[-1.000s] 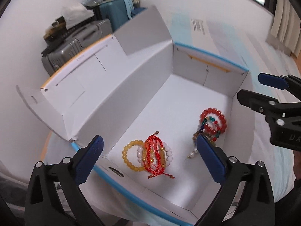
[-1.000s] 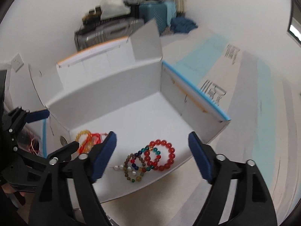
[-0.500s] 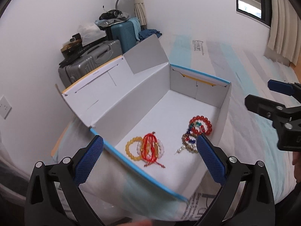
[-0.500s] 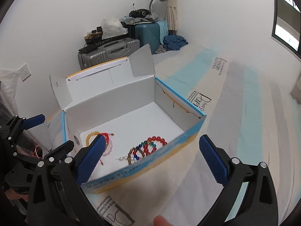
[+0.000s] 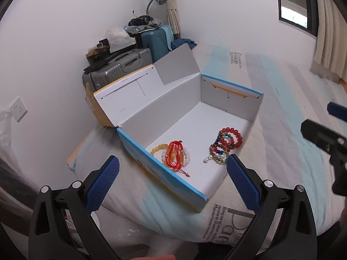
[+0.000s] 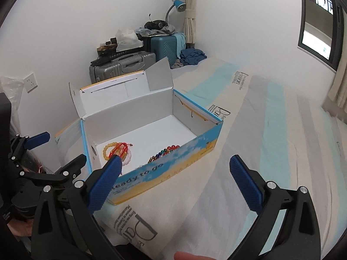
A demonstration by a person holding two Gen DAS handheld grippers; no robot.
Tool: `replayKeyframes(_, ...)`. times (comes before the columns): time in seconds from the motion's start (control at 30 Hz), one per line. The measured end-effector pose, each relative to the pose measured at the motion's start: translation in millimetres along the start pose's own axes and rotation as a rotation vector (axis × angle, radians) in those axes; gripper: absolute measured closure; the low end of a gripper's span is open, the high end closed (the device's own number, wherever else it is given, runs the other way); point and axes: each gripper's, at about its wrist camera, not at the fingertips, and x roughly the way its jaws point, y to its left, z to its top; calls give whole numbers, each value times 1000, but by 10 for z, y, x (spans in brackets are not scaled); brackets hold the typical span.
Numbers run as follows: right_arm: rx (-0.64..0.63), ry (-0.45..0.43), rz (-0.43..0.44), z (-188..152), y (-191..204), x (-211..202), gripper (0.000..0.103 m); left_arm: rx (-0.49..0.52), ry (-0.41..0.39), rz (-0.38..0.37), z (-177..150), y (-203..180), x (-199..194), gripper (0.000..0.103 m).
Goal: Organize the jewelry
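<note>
An open blue-and-white cardboard box [image 5: 164, 173] [image 6: 195, 149] lies on the bed with its lid flaps up. Inside lie a yellow bead bracelet [image 5: 157, 148] [image 6: 107, 148], a red cord bracelet [image 5: 174, 155] [image 6: 122, 147] over a white bead bracelet [image 5: 186, 158], a red bead bracelet [image 5: 231, 133] and a multicoloured bead strand [image 5: 218, 153] [image 6: 159, 153]. My left gripper [image 5: 172, 183] is open and empty, back from the box's near wall. My right gripper [image 6: 174, 184] is open and empty, in front of the box's printed side.
The bed sheet [image 6: 271, 151] with blue stripes and printed text spreads right of the box. Grey [image 5: 117, 67] and teal [image 5: 156, 41] suitcases piled with items stand against the wall behind. A wall socket [image 5: 18, 110] is at left, curtains [image 5: 327, 32] at right.
Both grippers have pulled back and up from inside the box, so the whole box and more of the room show. Both stay open; the bracelets have not moved.
</note>
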Motion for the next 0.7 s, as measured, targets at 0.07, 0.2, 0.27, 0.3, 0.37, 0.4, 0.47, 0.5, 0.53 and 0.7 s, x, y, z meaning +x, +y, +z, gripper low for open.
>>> replayKeyframes(0.07, 5, 1, 6, -45, 20, -47, 7, -3, -2, -6, -32, 5, -41, 6)
replayKeyframes(0.2, -1, -1, -3, -120, 78, -111, 7, -9, -5, -16, -81, 12, -121, 6)
replayKeyframes(0.27, 2, -1, -4, -151, 92, -130, 7, -7, -5, -21, -109, 14, -154, 6)
replayKeyframes(0.3, 4, 0, -5, -160, 93, -135, 7, -8, -7, -21, -124, 17, -171, 6)
replayKeyframes(0.37, 6, 3, -7, -186, 96, -148, 7, -12, -9, -26, -140, 26, -189, 6)
replayKeyframes(0.4, 6, 2, -10, -197, 98, -157, 7, -12, -10, -27, -141, 28, -194, 6)
replayKeyframes(0.47, 8, 3, -13, -201, 88, -162, 7, -12, -14, -29, -148, 28, -209, 6)
replayKeyframes(0.5, 9, 2, -13, -199, 88, -167, 7, -10, -14, -30, -150, 20, -211, 6)
replayKeyframes(0.53, 8, 2, -15, -199, 87, -171, 7, -9, -15, -30, -144, 19, -213, 6)
replayKeyframes(0.7, 4, -1, -21, -208, 78, -187, 7, -14, -20, -36, -130, 27, -228, 6)
